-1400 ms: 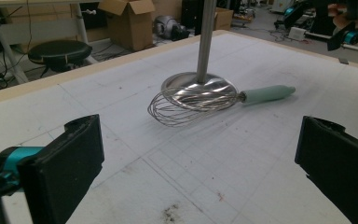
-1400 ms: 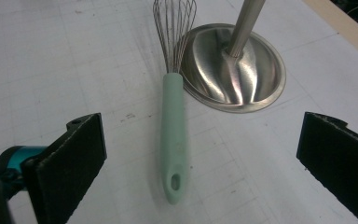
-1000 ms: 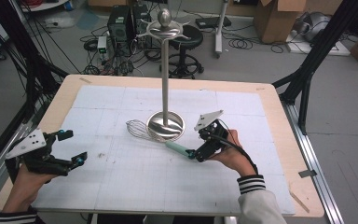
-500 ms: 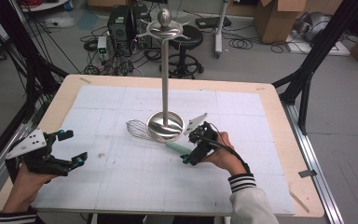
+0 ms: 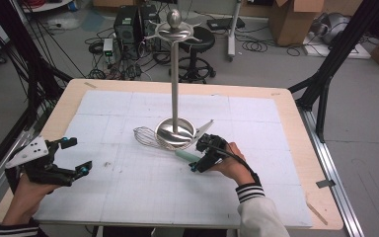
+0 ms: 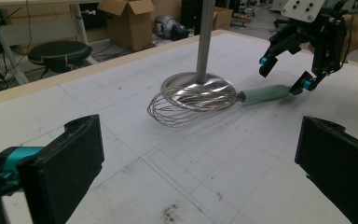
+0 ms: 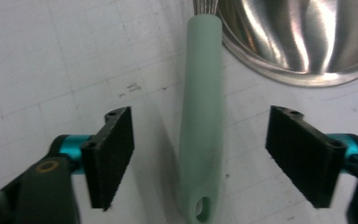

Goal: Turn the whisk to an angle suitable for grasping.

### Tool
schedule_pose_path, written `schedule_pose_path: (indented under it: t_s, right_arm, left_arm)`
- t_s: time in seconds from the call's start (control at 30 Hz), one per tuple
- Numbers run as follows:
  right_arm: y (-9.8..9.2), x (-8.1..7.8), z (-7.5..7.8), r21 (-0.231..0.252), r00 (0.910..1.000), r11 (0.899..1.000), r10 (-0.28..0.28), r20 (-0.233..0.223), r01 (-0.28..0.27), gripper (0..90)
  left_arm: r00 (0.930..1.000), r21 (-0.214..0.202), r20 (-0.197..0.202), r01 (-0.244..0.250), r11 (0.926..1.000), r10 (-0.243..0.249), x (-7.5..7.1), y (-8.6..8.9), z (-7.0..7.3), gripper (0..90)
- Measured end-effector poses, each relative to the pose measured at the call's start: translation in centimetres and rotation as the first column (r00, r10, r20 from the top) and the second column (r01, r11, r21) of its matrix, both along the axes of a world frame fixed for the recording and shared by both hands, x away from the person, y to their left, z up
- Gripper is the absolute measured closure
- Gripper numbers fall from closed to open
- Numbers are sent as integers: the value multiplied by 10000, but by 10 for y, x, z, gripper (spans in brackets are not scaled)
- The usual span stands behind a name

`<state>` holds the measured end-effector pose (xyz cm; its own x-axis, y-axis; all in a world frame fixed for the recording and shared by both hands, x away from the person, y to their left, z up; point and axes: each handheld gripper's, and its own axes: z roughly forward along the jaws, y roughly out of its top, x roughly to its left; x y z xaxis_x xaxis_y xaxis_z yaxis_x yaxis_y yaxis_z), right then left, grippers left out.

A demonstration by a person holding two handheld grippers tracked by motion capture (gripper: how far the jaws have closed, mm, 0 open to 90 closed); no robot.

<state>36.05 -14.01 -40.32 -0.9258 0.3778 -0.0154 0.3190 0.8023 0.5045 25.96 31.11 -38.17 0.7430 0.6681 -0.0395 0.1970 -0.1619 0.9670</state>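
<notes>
A wire whisk (image 5: pixel 145 136) with a pale green handle (image 5: pixel 185 155) lies flat on the white mat, its wire head against the base of a steel stand (image 5: pixel 175 132). My right gripper (image 5: pixel 197 160) is lowered over the handle's end. In the right gripper view the handle (image 7: pixel 201 116) runs between the two pads (image 7: pixel 114 154) with a gap on each side. The jaws have just been closing, and neither pad touches the handle. My left gripper (image 5: pixel 77 157) rests at the mat's left edge, open with nothing between its jaws. From there I see the whisk (image 6: pixel 191 105) and the right gripper (image 6: pixel 286 73).
The stand's tall pole (image 5: pixel 175 74) rises from the mat's middle to a hooked top. The wooden table edge (image 5: pixel 296 133) frames the mat. Black frame struts, cables, a stool and cardboard boxes stand on the floor beyond the table.
My right gripper has moved left and down onto the whisk's handle, and its jaws have narrowed around it. The left gripper and the whisk have not moved.
</notes>
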Motion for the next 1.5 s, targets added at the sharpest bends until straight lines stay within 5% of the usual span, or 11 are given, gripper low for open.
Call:
schedule_pose_path:
  t_s: [0.27,0.47,1.0,1.4,1.5]
  right_arm:
    - [2,2,-5,-271,9991,9996,-113,-403,102,371]
    - [0,7,-10,-77,9932,9975,-712,-924,708,480]
    - [4,6,-13,-381,9927,9957,-875,-828,846,640]
    - [8,2,-12,-700,9928,9935,-951,-727,900,662]
    - [7,3,-12,-539,9867,9927,-1135,-1163,1078,663]
  left_arm:
    - [10000,17,-5,13,10000,-13,0,0,0,18]
    - [10000,-26,25,13,10000,-13,-1,1,1,17]
    - [10000,-20,14,20,10000,-20,-1,1,1,18]
    - [10000,-13,-1,38,10000,-38,-1,1,1,18]
    - [10000,-21,-4,24,10000,-24,-1,1,1,17]
